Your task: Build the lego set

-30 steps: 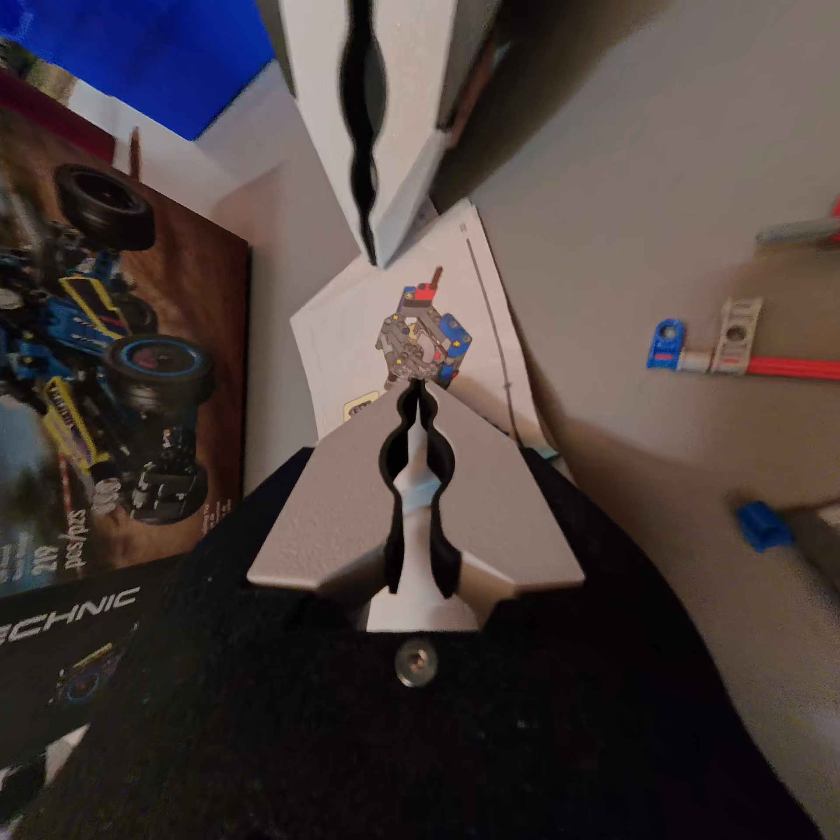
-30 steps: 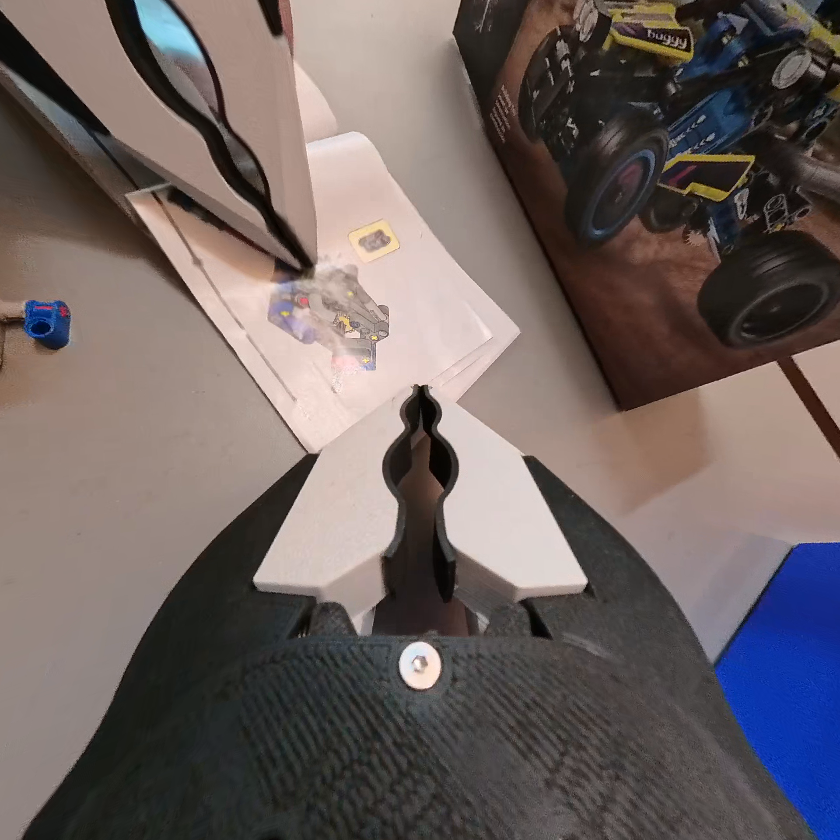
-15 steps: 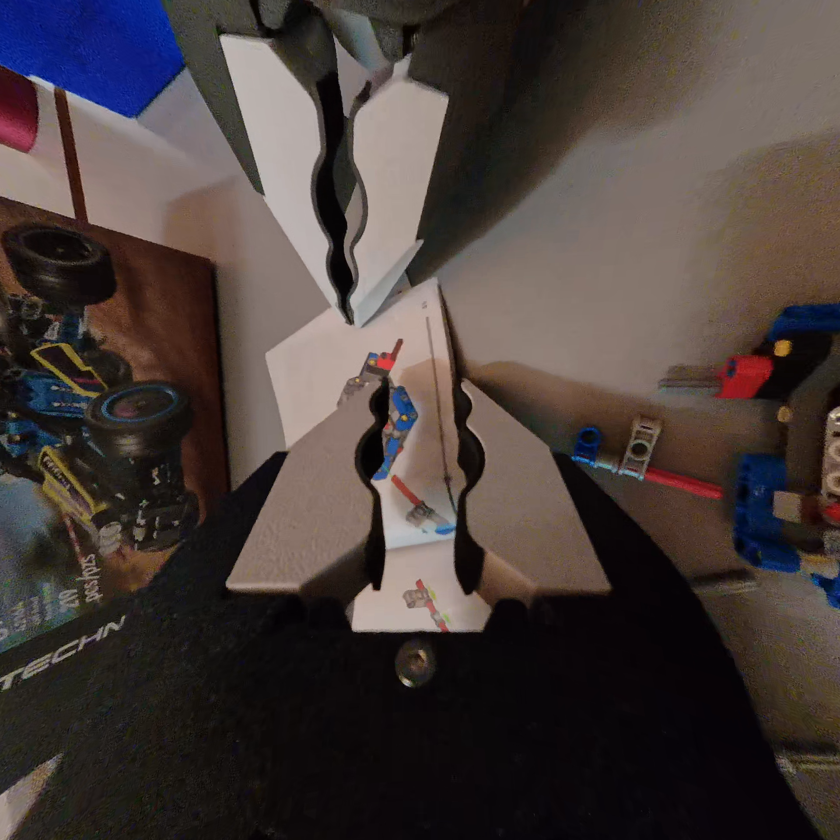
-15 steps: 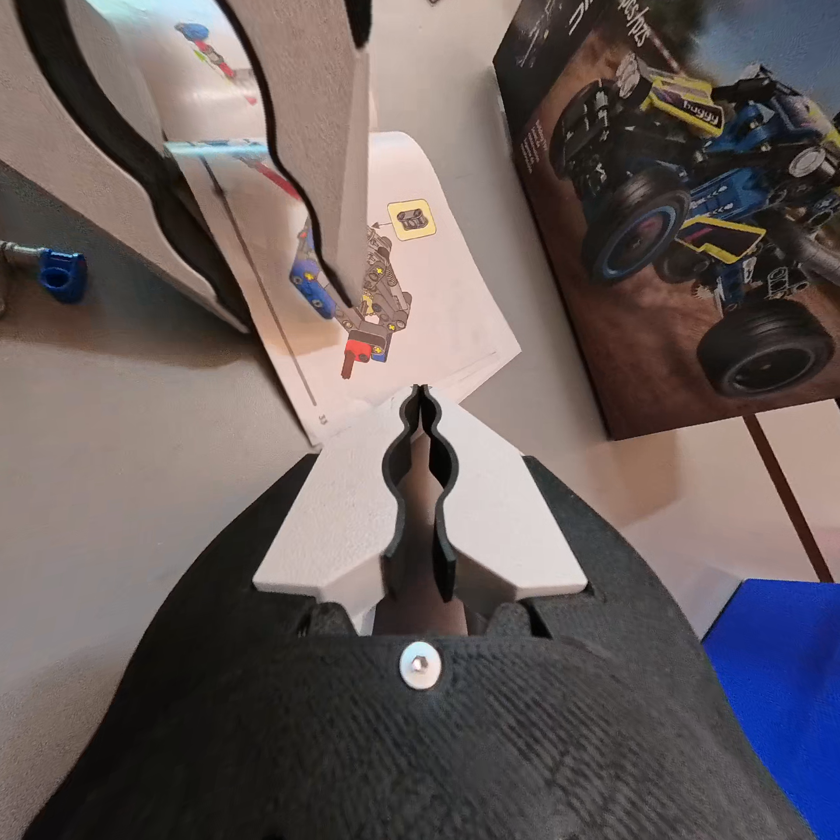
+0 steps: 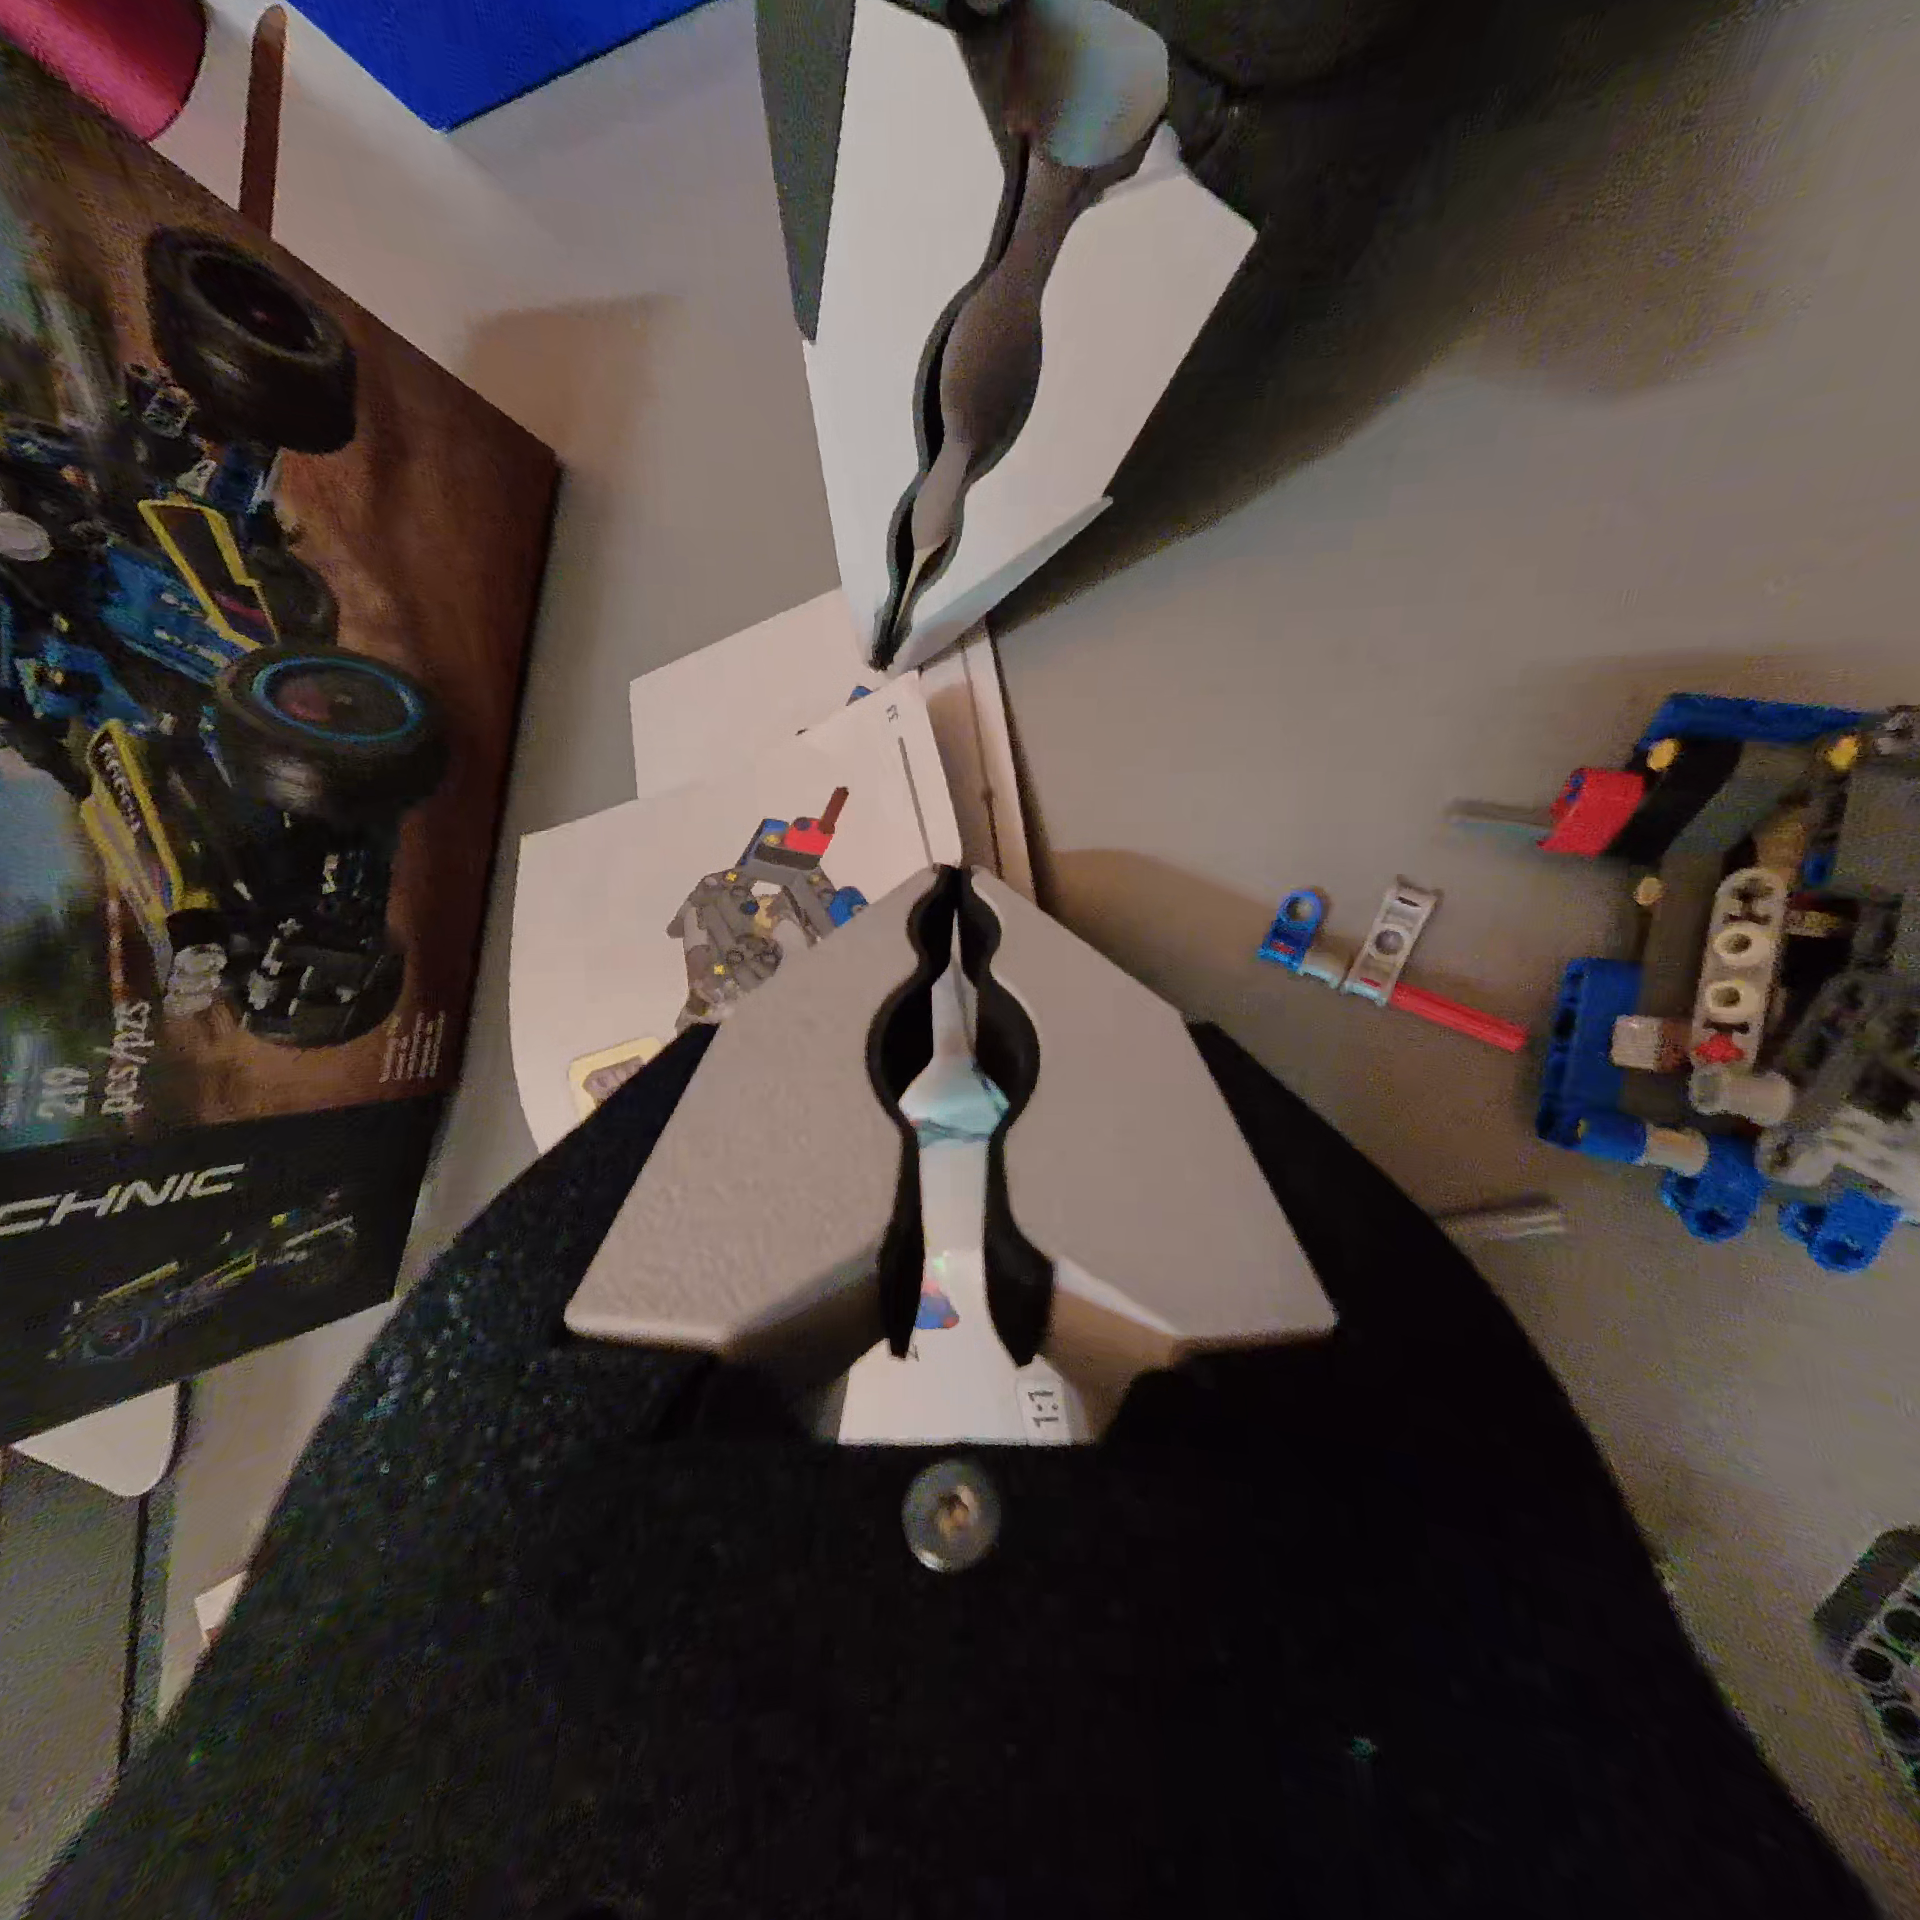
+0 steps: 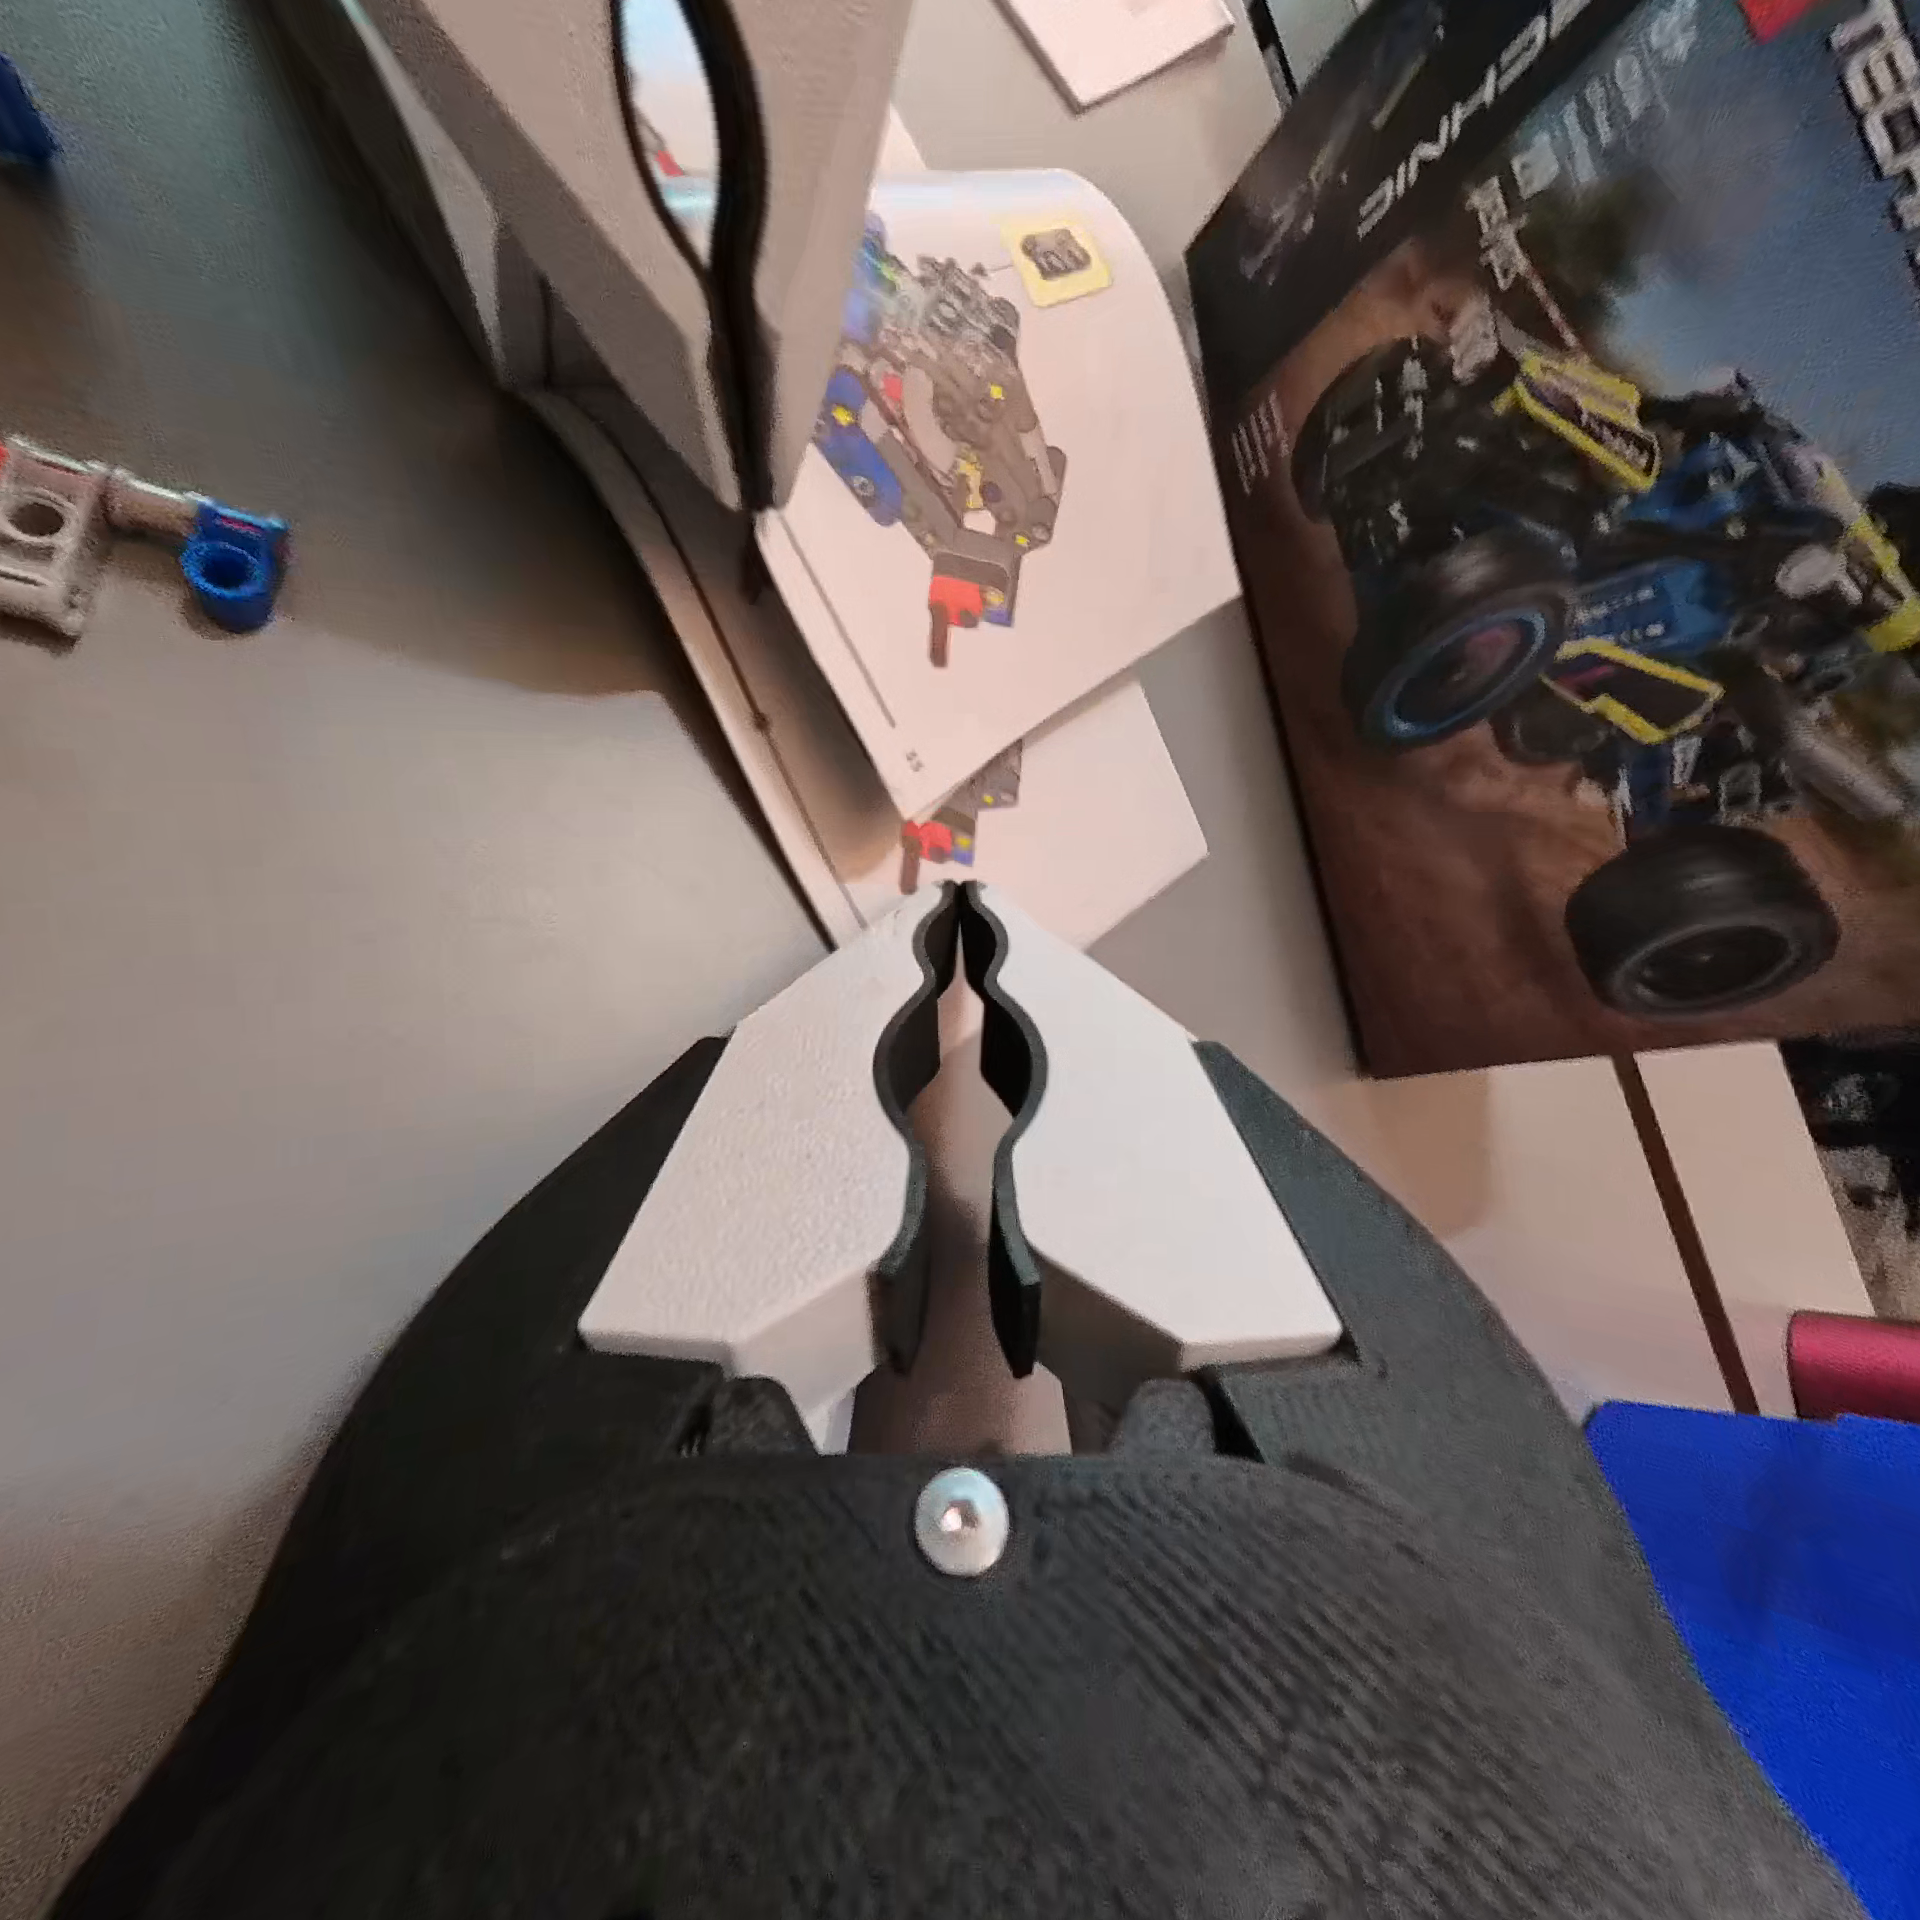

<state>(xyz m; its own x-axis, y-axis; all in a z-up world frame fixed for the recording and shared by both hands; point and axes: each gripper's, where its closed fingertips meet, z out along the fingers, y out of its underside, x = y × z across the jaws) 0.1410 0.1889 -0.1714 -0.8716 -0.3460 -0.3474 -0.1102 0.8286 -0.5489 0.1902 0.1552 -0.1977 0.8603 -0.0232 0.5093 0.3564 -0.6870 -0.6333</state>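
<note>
Grippers meet over an instruction booklet (image 6: 1101,499) on the tabletop (image 5: 1455,623): left gripper (image 5: 954,878) pinches a page, right gripper (image 6: 958,891) closed, empty, beside the set's box (image 6: 1621,582).

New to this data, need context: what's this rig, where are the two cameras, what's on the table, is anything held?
No robot: a person holds two pincer-like grippers, each with a camera looking along its fingers. One picture looks from the left gripper, the other from the right gripper. On the grey table lie an open booklet, the toy's box, a half-built model and a small loose part. Both grippers are closed. The right holds nothing; the left's tips sit at a page edge, whether pinching it I cannot tell.
</note>
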